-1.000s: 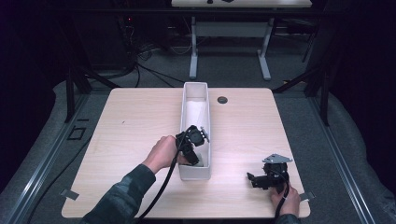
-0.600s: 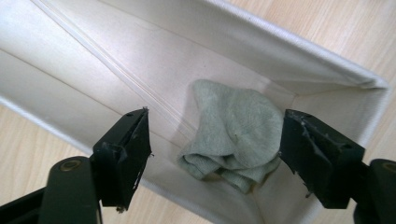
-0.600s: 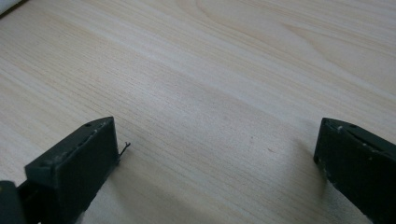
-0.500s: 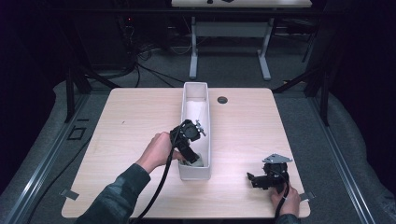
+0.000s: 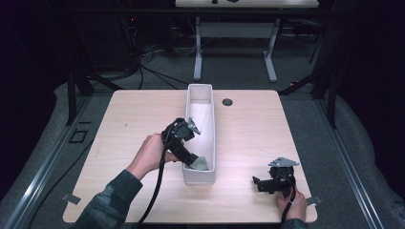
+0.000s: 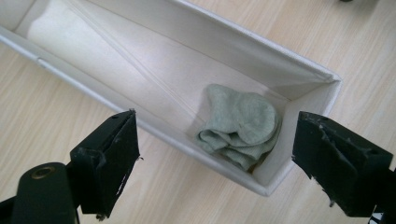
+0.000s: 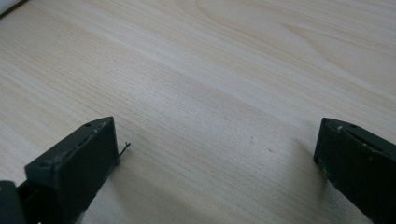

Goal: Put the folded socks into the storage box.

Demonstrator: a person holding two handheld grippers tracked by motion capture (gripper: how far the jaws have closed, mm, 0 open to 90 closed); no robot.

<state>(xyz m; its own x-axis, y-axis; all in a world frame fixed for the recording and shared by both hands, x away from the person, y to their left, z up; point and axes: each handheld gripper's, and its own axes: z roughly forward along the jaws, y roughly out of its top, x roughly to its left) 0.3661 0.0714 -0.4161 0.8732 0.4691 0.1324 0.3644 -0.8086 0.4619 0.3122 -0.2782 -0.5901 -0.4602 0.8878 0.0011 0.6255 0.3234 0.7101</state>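
Long white box (image 5: 200, 98) standing lengthwise down the middle of the worktop (image 5: 129, 119), reaching from close to the far edge toward the near edge; narrow, open on top, pale inside

Grey-green cloth (image 6: 240, 126) lying crumpled on the floor of the box, pushed into the end nearest the person; folded over itself in soft rounded flaps, touching the end wall and one long wall; seen from above as a small grey patch (image 5: 200, 163) at the near end of the box

Left gripper (image 5: 191, 160) held above that near end, tilted down over the box's left wall, cable trailing back toward the near edge; left hand (image 5: 150, 155) wrapped round its body. Jaws wide apart, just been opening, nothing between the pads; in the left gripper view the cloth sits well below and between the two black jaws, touched by neither

Right gripper (image 5: 258, 183) resting low near the near right corner of the worktop, well apart from the box, pointing left across the wood; grey three-cornered plate (image 5: 282, 162) on top; right hand (image 5: 292, 202) at the near edge behind it. Jaws spread wide in the right gripper view, bare wood grain between them, nothing held

Small dark round plug (image 5: 227, 101) set into the worktop just right of the box's far end

Far part of the box bare
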